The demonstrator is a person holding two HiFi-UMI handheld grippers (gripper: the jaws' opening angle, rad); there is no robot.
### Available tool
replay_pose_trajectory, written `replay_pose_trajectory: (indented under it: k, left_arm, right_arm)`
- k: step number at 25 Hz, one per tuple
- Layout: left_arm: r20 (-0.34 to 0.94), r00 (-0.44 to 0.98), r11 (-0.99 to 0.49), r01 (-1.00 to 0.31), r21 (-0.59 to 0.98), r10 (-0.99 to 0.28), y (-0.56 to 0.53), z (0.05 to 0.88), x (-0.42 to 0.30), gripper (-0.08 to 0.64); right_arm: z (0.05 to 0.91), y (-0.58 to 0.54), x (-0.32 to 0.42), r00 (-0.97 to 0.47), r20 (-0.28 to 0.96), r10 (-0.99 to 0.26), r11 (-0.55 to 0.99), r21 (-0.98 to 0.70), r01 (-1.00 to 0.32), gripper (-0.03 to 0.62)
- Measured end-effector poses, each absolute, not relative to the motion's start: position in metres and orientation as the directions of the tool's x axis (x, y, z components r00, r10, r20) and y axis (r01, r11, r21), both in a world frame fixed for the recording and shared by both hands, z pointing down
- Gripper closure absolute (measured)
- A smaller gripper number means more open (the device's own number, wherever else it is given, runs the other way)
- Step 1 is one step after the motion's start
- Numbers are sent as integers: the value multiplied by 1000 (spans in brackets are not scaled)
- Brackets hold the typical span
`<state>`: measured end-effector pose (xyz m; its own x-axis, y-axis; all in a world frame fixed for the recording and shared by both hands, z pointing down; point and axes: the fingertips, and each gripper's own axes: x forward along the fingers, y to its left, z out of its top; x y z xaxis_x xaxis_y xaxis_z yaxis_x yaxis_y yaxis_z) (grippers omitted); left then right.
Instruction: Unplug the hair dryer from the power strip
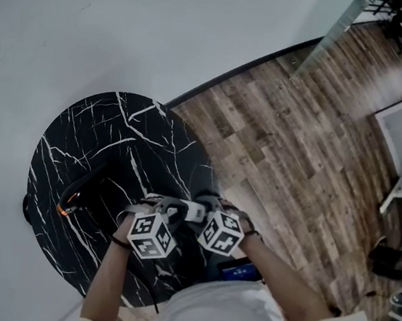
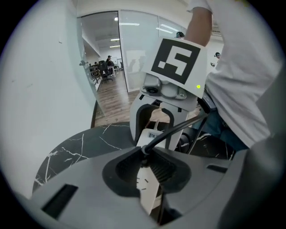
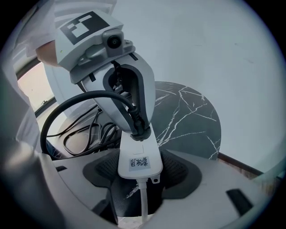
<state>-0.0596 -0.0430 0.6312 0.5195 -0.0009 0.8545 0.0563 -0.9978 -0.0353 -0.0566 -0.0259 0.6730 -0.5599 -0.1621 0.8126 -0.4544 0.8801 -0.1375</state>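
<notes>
White power strip (image 3: 138, 157) pinched in R claw (image 3: 140, 175), L claw (image 2: 144, 168) narrow, clamped on hair dryer's black plug (image 2: 145, 150).

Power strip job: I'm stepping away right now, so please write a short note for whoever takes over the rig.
Left tongs: closed on the black plug, which is seated in the power strip.
Right tongs: closed on the strip's labelled end.
Both are over the marble table; the hair dryer lies on it to the left.
Done: both grips set.
To do: pull the plug free.
</notes>
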Motion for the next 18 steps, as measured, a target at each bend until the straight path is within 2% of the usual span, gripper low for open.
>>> replay_pose_trajectory:
  k: [2,7,9,14,18]
  left_arm:
    - [856,518,-999,45,-17,9,-43,635,-61,508]
    - [834,531,-986,21,163,149,-46,636,-61,505]
    - [838,529,-990,26,140,133,-46,635,-61,505]
    - [875,484,-999,45,-30,-5,-42,635,-62,509]
    - [867,496,-998,18,53,55,-43,638,-62,509]
  right_arm:
    - [673,-26,-57,-557,815,-158,883,-135,-449,319]
    - [674,-27,-57,-550,822,-150,899,-118,-421,321]
    - [673,-27,-57,-552,821,-147,896,-125,-425,319]
    - [674,-25,-57,-560,814,-156,891,-129,-435,319]
    - [675,-24,-57,-554,818,-154,893,-125,-432,320]
